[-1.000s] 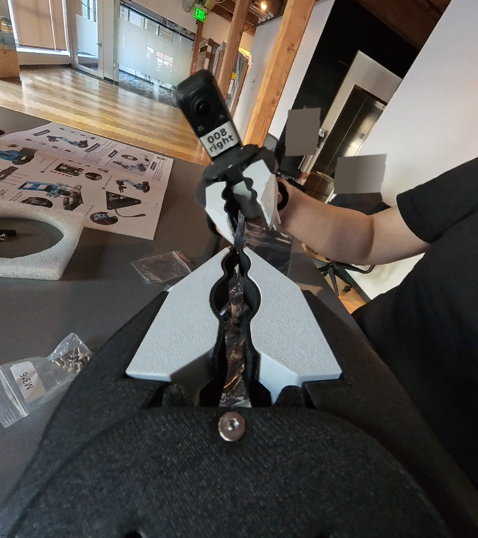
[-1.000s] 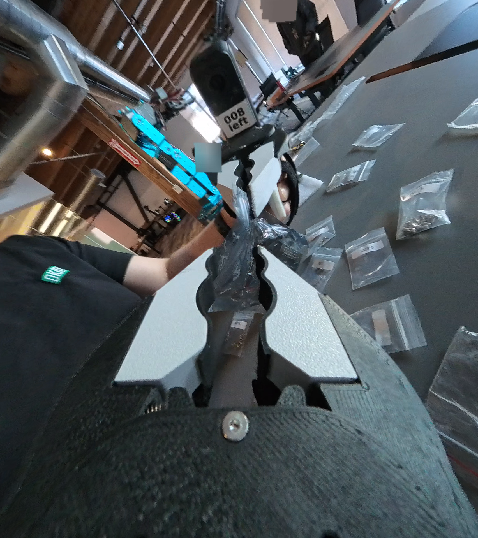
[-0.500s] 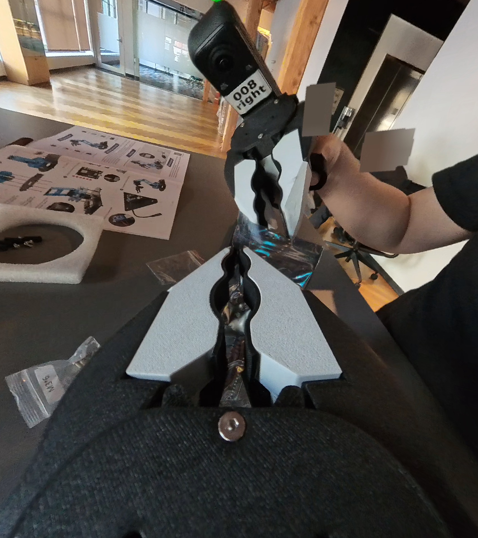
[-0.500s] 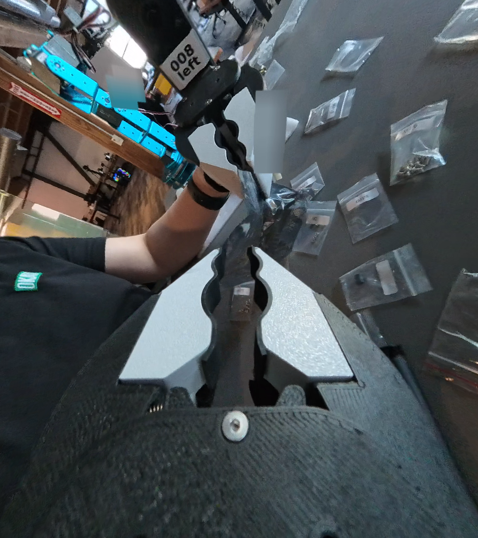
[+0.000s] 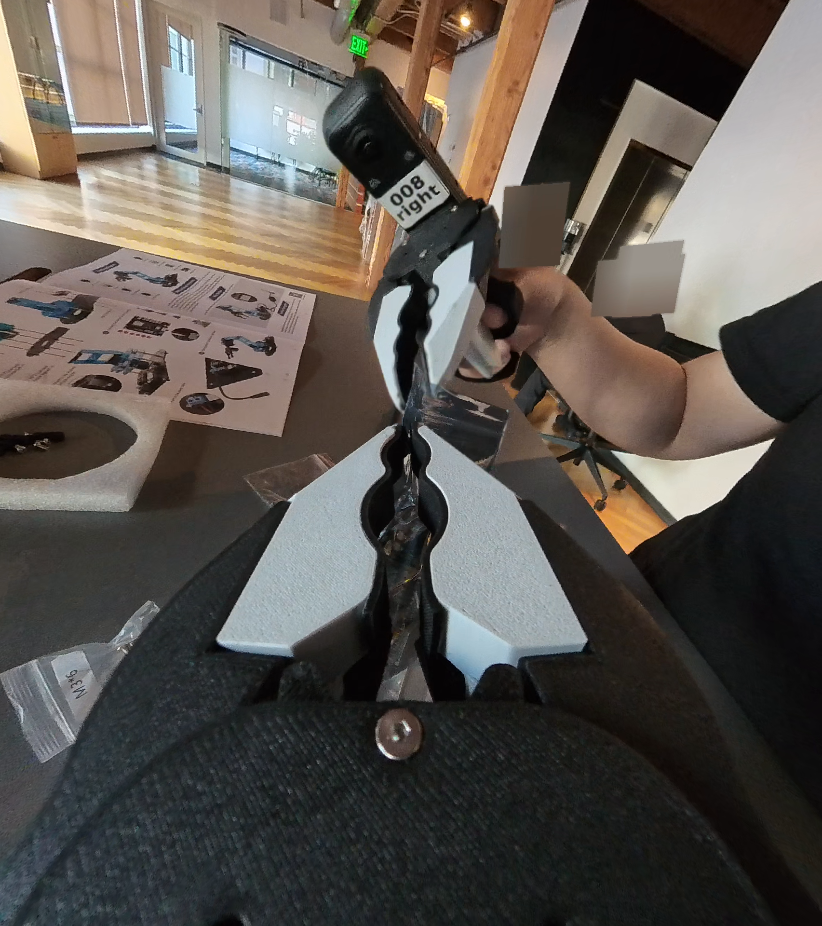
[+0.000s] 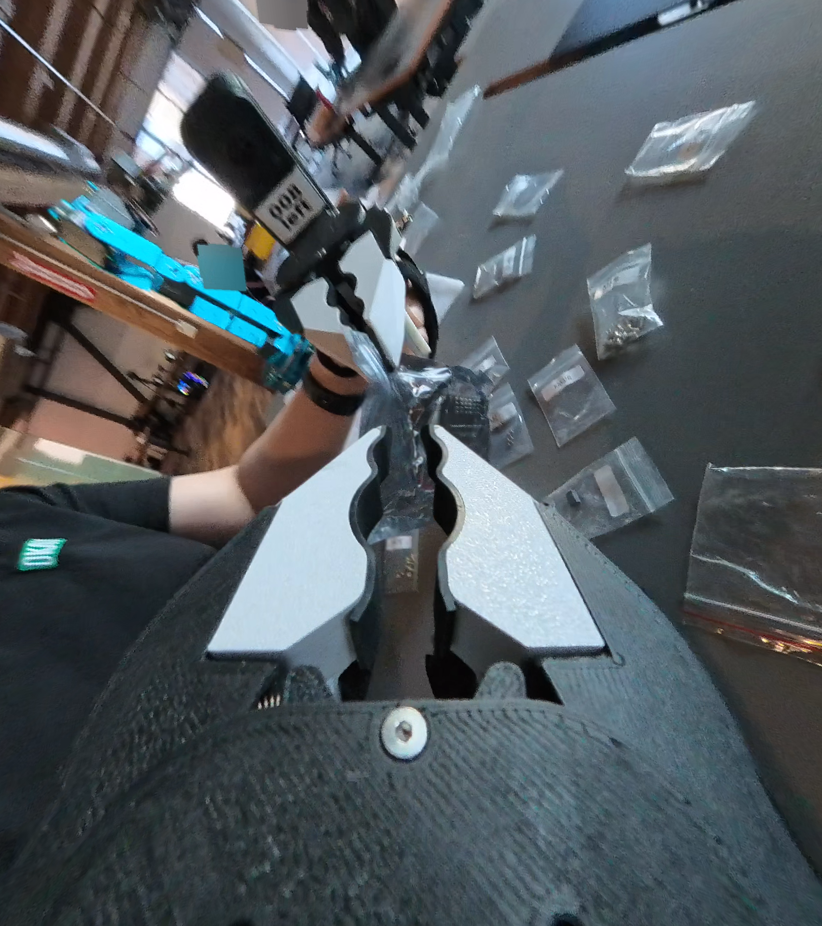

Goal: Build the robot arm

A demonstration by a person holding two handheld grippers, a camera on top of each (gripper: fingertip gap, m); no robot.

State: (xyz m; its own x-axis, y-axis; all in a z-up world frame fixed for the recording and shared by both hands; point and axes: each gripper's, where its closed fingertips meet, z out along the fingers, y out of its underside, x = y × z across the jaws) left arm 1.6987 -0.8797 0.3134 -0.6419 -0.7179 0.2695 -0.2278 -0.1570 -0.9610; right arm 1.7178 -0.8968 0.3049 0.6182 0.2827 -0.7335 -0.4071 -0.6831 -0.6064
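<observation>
Both grippers are shut on one clear, crumpled plastic bag (image 5: 469, 426) and hold it in the air above the dark table (image 5: 98, 551). My left gripper (image 5: 410, 432) grips one end, with the bag running back between its fingers. My right gripper (image 5: 416, 396) is just above it, tips nearly touching, pointing down at the same bag. In the right wrist view the right gripper (image 6: 406, 430) pinches the bag (image 6: 398, 481), which holds small dark parts. The left gripper (image 6: 373, 351) faces it from beyond. A person's hands hold both grippers.
A printed instruction sheet (image 5: 148, 340) and a white foam ring (image 5: 48, 481) around black screws lie to the left. A small labelled bag (image 5: 68, 686) lies near the left gripper. Several small parts bags (image 6: 569, 401) and a larger bag (image 6: 774, 561) lie on the table. Blue parts (image 6: 208, 295) sit on a wooden bench. The grippers are tip to tip, or close to it.
The right gripper has risen and tilted over the left one, and the right wrist view has swung. Both stay shut on the bag, which is stretched and twisted between them.
</observation>
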